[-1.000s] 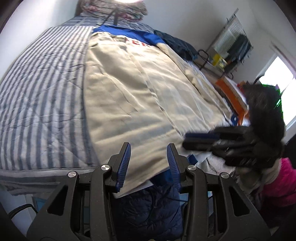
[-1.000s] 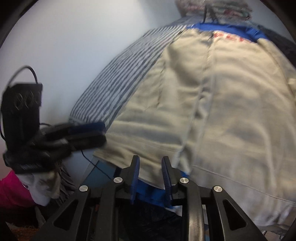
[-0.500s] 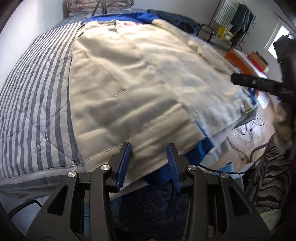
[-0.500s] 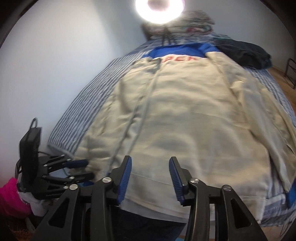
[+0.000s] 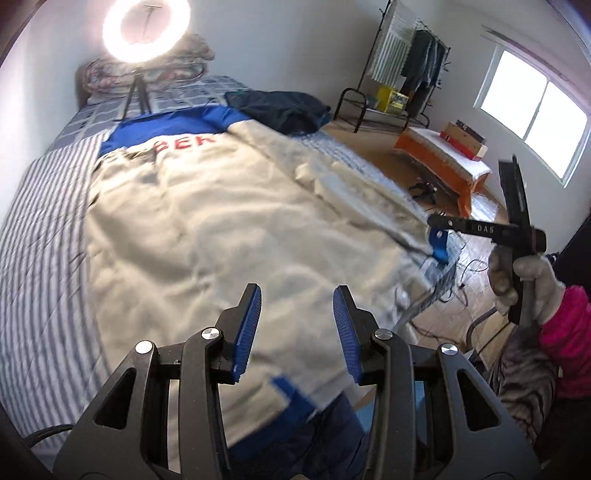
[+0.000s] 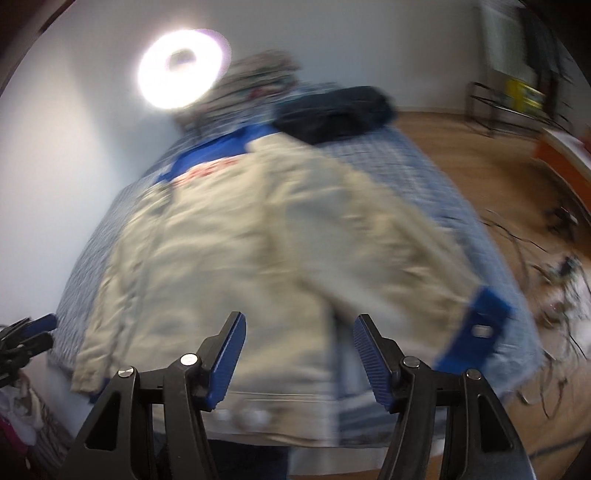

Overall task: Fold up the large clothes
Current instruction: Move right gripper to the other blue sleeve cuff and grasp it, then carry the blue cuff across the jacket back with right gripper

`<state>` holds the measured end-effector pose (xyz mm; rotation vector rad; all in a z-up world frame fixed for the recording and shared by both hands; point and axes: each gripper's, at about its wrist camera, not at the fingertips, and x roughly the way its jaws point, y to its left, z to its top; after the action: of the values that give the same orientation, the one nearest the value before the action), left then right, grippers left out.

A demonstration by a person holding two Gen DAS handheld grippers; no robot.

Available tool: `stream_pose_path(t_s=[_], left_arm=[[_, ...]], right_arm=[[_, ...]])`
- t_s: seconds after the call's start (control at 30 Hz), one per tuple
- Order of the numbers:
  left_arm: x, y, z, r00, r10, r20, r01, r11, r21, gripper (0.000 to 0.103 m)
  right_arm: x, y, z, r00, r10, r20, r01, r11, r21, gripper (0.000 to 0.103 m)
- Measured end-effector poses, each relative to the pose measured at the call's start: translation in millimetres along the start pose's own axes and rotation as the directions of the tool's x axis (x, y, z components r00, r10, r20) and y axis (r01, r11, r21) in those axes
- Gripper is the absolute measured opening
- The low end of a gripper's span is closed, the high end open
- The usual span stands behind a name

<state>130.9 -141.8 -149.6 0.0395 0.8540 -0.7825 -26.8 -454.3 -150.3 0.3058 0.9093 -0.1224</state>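
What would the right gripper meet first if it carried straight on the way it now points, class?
Most likely the beige jacket spread on the bed: the right gripper, jaws just opened with nothing between them, aims down at the jacket's lower part near the hem. Blur leaves the depth uncertain.

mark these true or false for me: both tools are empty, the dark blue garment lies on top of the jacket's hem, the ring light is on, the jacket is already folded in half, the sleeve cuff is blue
1. Both tools are empty: true. Neither the left tool nor the right tool has cloth between its pads.
2. The dark blue garment lies on the hem: false. It lies at the far end, beside the collar.
3. The ring light is on: true.
4. The jacket is folded in half: false. It lies spread flat along the striped bed cover.
5. The sleeve cuff is blue: true.
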Motion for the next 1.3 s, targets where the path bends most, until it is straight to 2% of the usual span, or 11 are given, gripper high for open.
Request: stream_pose_path(t_s=[0.1,0.27,0.5,0.6,0.73,0.97,1.07,1.1,1.13,1.23,1.3], left_arm=[[13.6,-2.5,11.9,1.000,-0.012,0.007,0.012,1.000,-0.002,0.040],[37.6,4.1,13.5,0.998,-0.056,-0.004,0.056,0.997,-0.048,0.040],[60.1,26.8,5.9,0.994,-0.091,-0.058,0.079,0.981,-0.179,0.040],[57.9,29.7,7.7,0.995,-0.085,-0.042,0.076,0.978,-0.194,0.040],[57.9,31.1,9.1,0.996,-0.082,-0.040,0.073,0.978,-0.197,0.040],[64.5,25.2,4.9,0.994,-0.081,-0.067,0.069,0.982,-0.175,0.040],[63.7,21.3,4.8,0.995,-0.075,-0.065,0.064,0.985,-0.157,0.040],[63.8,20.4,4.5,0.995,-0.073,-0.065,0.062,0.987,-0.151,0.040],[63.9,20.0,4.3,0.995,-0.072,-0.066,0.062,0.987,-0.149,0.040],[65.7,20.5,3.6,0.995,-0.071,-0.070,0.060,0.987,-0.148,0.040],[66.8,20.4,3.8,0.995,-0.072,-0.071,0.061,0.987,-0.150,0.040]], right_arm=[[-6.3,-45.4,-0.3,1.000,-0.027,0.004,0.026,0.992,0.125,0.063],[-10.3,-117.7,-9.7,1.000,-0.030,-0.001,0.028,0.937,0.349,0.063],[5.8,-192.2,-34.2,1.000,0.016,0.014,-0.021,0.803,0.596,0.062],[16.4,-213.4,-42.1,0.996,0.070,0.046,-0.082,0.728,0.681,0.061],[25.8,-226.2,-42.6,0.992,0.094,0.087,-0.127,0.672,0.730,0.056],[36.1,-222.3,-33.5,0.989,0.117,0.087,-0.145,0.698,0.702,0.055],[44.2,-218.9,-30.4,0.994,0.095,0.058,-0.109,0.724,0.681,0.053],[45.5,-217.1,-28.4,0.995,0.086,0.050,-0.097,0.735,0.671,0.044],[45.8,-215.9,-26.8,0.995,0.083,0.047,-0.093,0.743,0.662,0.029],[38.4,-204.2,-21.1,0.996,0.076,0.054,-0.093,0.776,0.623,0.006],[29.6,-191.7,-15.4,0.998,0.035,0.048,-0.056,0.820,0.569,0.002]])
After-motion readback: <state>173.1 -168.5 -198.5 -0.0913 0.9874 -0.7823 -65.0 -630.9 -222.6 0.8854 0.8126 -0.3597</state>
